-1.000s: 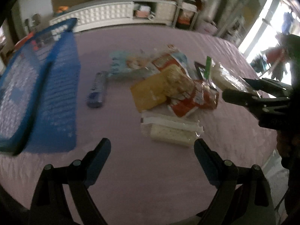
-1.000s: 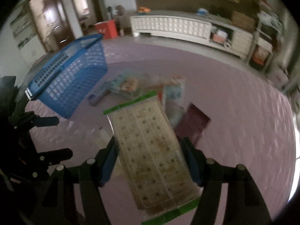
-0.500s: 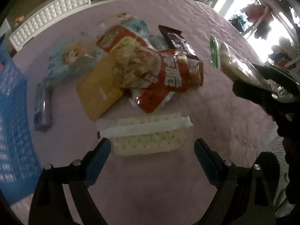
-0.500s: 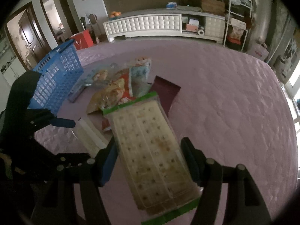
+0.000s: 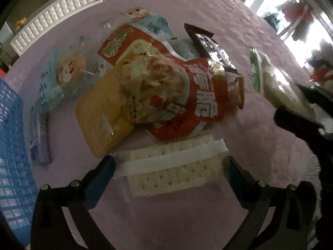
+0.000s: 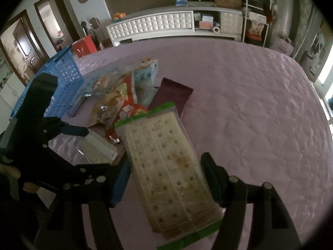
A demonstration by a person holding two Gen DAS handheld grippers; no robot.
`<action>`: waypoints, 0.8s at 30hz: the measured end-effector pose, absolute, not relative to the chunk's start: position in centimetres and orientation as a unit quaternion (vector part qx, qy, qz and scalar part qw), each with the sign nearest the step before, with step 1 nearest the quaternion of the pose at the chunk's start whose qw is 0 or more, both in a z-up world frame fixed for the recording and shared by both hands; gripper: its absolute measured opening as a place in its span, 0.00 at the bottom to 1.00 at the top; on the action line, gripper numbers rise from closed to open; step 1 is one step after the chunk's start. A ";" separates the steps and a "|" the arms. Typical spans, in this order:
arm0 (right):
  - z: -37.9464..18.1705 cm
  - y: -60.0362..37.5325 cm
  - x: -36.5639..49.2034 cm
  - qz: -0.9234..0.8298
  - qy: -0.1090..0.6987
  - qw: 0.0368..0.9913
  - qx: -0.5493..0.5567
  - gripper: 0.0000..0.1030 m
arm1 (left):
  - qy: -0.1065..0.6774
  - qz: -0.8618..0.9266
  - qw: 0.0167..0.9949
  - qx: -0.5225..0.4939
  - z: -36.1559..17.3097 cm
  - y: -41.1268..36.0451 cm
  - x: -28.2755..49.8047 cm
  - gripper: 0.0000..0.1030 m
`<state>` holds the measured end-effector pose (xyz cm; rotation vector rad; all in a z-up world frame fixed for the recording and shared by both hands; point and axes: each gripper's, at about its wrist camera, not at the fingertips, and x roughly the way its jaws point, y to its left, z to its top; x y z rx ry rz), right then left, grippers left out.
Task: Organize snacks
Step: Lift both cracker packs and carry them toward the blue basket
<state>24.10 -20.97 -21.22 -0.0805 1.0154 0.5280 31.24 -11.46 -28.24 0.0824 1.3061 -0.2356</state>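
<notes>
The left hand-held gripper has been lowered toward the bed; its jaws, just widened, straddle the white cracker pack beside the snack pile, unpressed; pickup seems next; the right hand-held gripper is clamped on a green-edged cracker pack.

Blue basket cut off at the left edge, yellow packet partly under the red bag.
</notes>
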 end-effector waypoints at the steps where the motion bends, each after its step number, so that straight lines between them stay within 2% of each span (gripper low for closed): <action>1: -21.3 -21.0 24.1 0.248 0.481 0.840 -0.038 0.69 | 0.604 -0.103 0.789 0.045 -28.5 -12.1 31.2 0.98; 5: -21.5 -21.0 23.9 0.243 0.486 0.838 -0.047 0.69 | 0.595 -0.083 0.797 0.058 -28.7 -13.0 31.2 0.95; 10: -21.8 -20.8 23.4 0.241 0.496 0.833 -0.046 0.69 | 0.589 -0.086 0.803 0.042 -27.8 -13.0 30.9 0.79; 17: -20.4 -20.8 22.5 0.233 0.499 0.834 -0.043 0.69 | 0.590 -0.091 0.802 -0.009 -27.1 -11.9 28.6 0.79; 24: -17.7 -20.2 21.0 0.223 0.483 0.845 -0.056 0.69 | 0.548 -0.094 0.831 -0.004 -22.7 -11.5 26.1 0.79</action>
